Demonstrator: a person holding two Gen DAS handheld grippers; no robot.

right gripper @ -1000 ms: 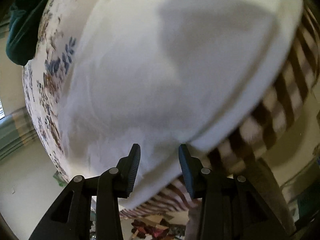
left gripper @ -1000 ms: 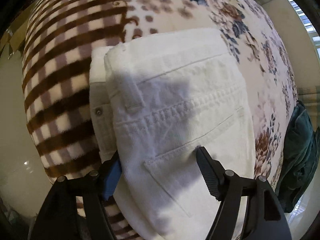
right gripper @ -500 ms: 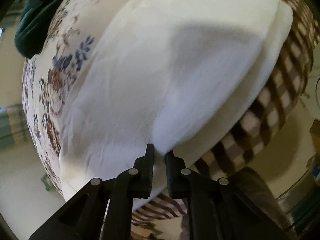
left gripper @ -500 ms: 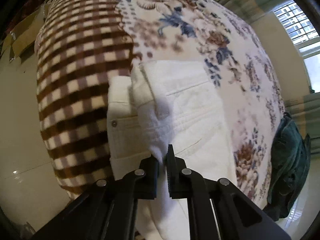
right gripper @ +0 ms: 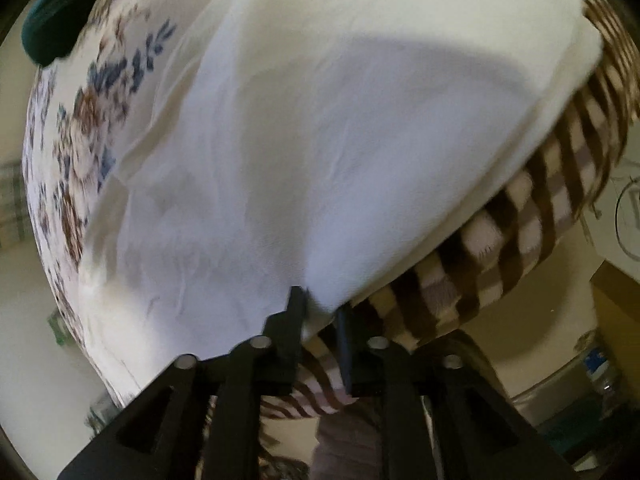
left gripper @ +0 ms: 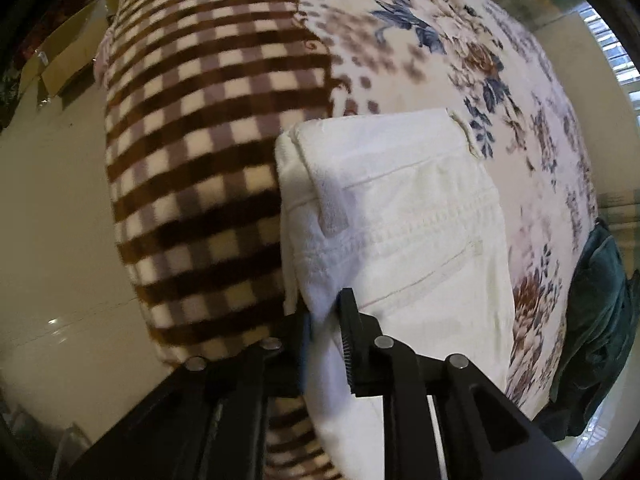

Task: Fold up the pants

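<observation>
I have the white pants point(left gripper: 404, 216) lying along the near edge of the bed, half on its checked blanket point(left gripper: 208, 152), half on the floral cover point(left gripper: 460, 52). My left gripper point(left gripper: 324, 320) pinches the near hem by the waistband; my right gripper point(right gripper: 320, 308) pinches the same hem further down the legs. Both jaws have just eased slightly, cloth still between them. I judge the fold is starting: lift both together and carry the hem across toward the far side. The floral cover beyond is open; a green garment point(left gripper: 596, 320) sits at the bed's edge.
</observation>
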